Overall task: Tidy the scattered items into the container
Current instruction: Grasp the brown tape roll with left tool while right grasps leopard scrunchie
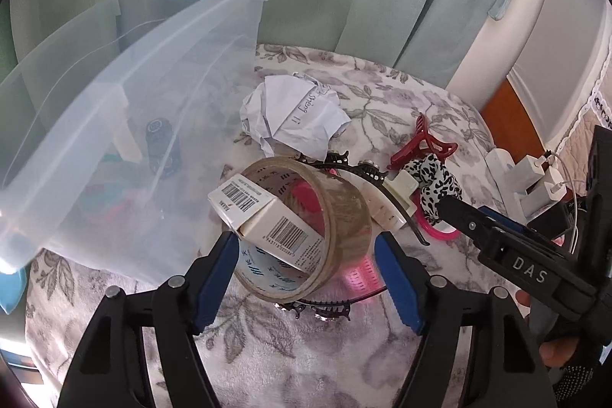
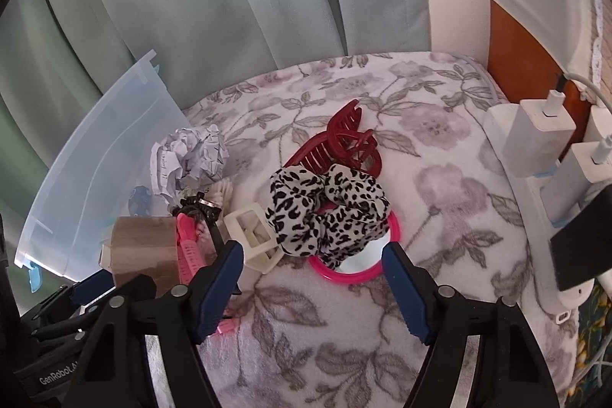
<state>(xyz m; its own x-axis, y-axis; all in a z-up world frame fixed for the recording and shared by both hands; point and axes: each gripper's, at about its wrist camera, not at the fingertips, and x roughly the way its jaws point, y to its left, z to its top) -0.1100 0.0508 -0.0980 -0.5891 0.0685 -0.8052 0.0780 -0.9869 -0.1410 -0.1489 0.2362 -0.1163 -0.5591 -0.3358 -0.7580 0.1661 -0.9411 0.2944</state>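
Left tongs (image 1: 304, 276) apart, straddling the tape roll (image 1: 306, 228) dead ahead; right tongs (image 2: 313, 287) apart, scrunchie (image 2: 329, 209) just beyond.

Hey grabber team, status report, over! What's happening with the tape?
Left gripper open around tape roll, small box inside it. Right gripper open over leopard scrunchie. Clear bin alongside.
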